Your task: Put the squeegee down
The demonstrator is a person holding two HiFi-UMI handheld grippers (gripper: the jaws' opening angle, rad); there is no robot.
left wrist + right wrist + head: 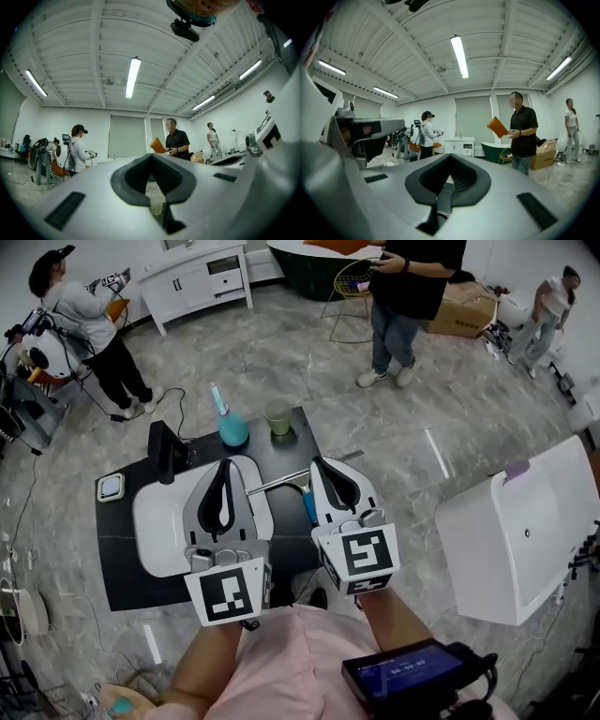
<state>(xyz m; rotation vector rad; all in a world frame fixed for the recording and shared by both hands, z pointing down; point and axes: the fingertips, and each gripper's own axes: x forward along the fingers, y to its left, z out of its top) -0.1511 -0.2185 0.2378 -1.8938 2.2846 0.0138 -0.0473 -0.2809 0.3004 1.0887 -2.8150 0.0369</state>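
Note:
The squeegee (291, 482), a thin metal bar with a blue handle (308, 508), lies on the dark table (281, 451), just beyond and between my two grippers. Both grippers are held side by side above the table, pointing roughly level. In the head view the left gripper (224, 466) hangs over the white basin, and its jaws meet at the tip in the left gripper view (151, 155), with nothing held. The right gripper (318, 464) is shut and empty (450, 156); the blue handle shows just beside its left edge.
On the table are a white sink basin (152, 521) with a black faucet (166, 452), a teal bottle (232, 427), a green cup (277, 416) and a small white device (111, 487). A large white appliance (520, 531) stands at the right. Several people stand around the room.

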